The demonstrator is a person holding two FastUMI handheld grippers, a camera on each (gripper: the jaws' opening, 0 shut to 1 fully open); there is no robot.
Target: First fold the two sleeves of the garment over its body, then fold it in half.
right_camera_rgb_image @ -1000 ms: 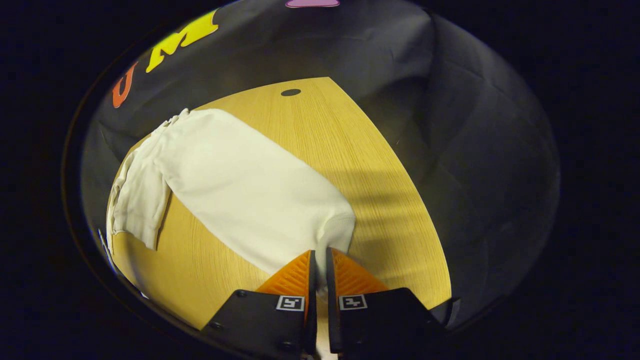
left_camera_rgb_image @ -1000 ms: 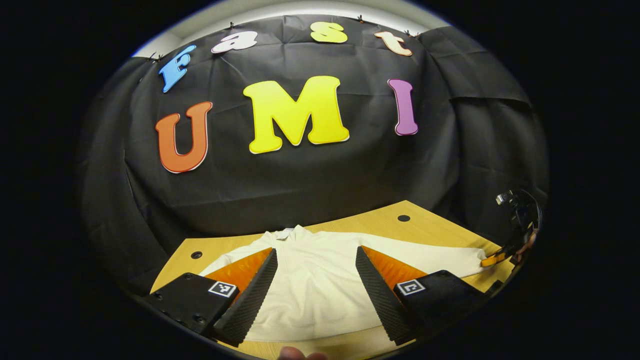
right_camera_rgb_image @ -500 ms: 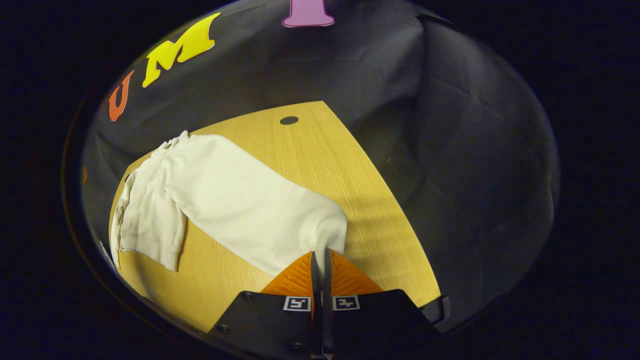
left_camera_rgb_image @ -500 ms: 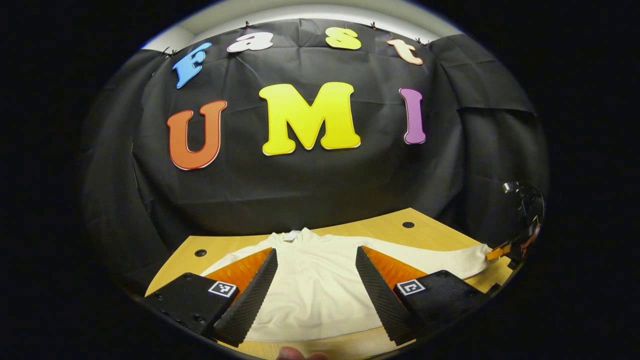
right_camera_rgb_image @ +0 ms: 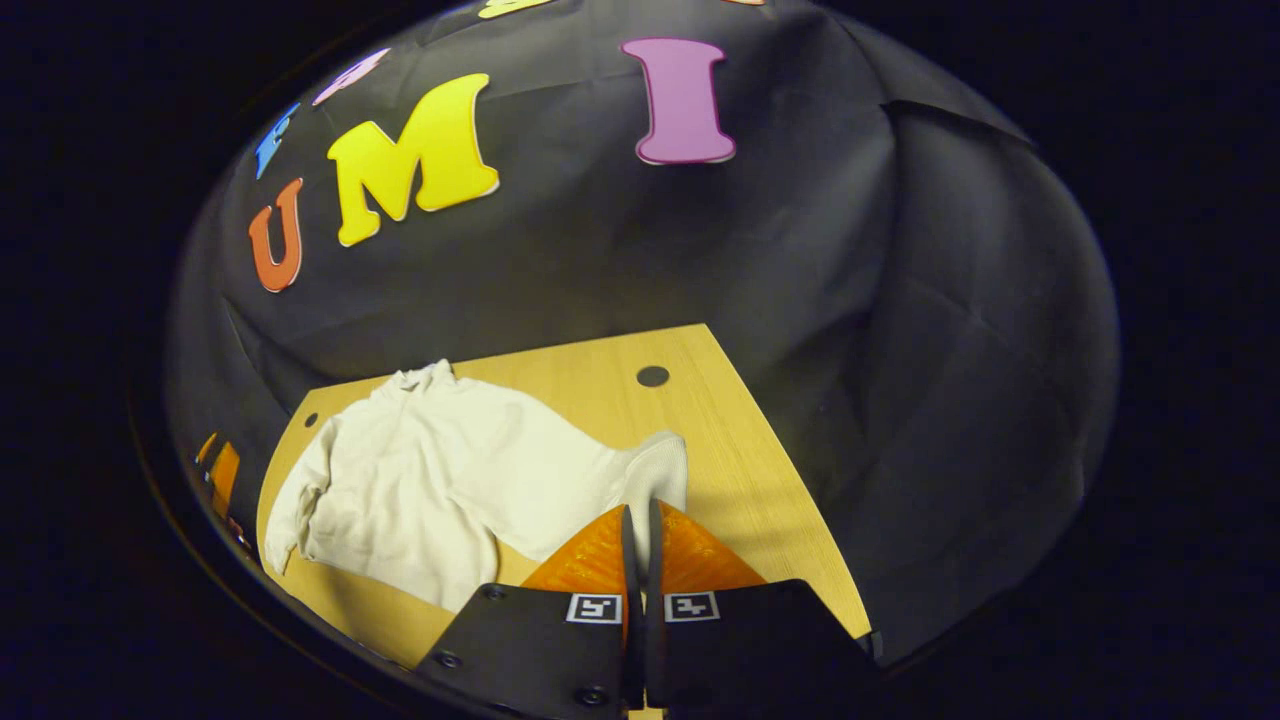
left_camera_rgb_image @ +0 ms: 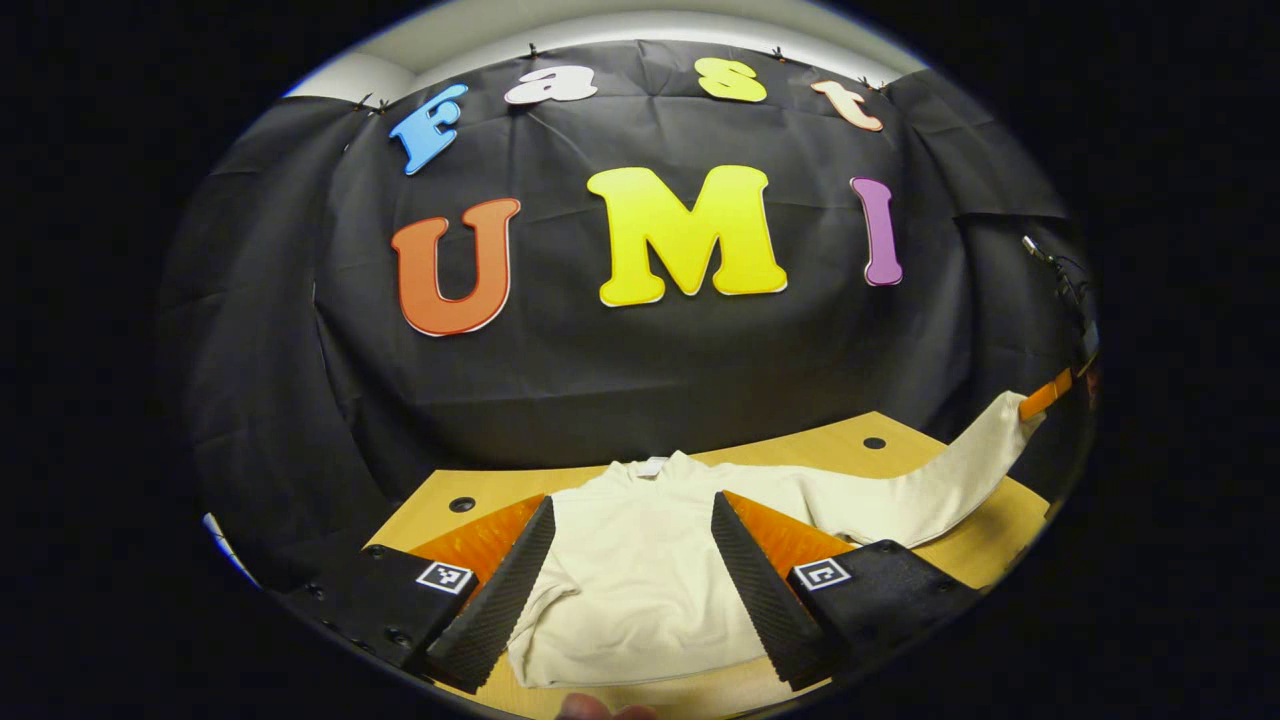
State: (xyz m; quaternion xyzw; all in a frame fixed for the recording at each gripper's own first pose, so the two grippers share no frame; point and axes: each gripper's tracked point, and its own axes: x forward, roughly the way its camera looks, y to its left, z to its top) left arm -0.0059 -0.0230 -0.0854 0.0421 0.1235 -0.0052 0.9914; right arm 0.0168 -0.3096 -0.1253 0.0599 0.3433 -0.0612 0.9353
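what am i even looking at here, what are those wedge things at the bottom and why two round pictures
Each round picture comes from a camera riding on a hand-held two-finger gripper; a person holds one in each hand. The wedges are that gripper's own fingers. In the left gripper view, the left gripper is open above a cream long-sleeved garment lying on a light wooden table. In the right gripper view, the right gripper is shut on the garment's sleeve cuff, lifting that sleeve off the table.

The cream long-sleeved garment [left_camera_rgb_image: 640,560] is soft matt knit cloth with a ribbed cuff [right_camera_rgb_image: 658,470]. The light wooden table [right_camera_rgb_image: 745,500] shows a fine straight grain with a smooth, faintly satin finish. The black booth wall [left_camera_rgb_image: 620,370] is creased matt cloth.
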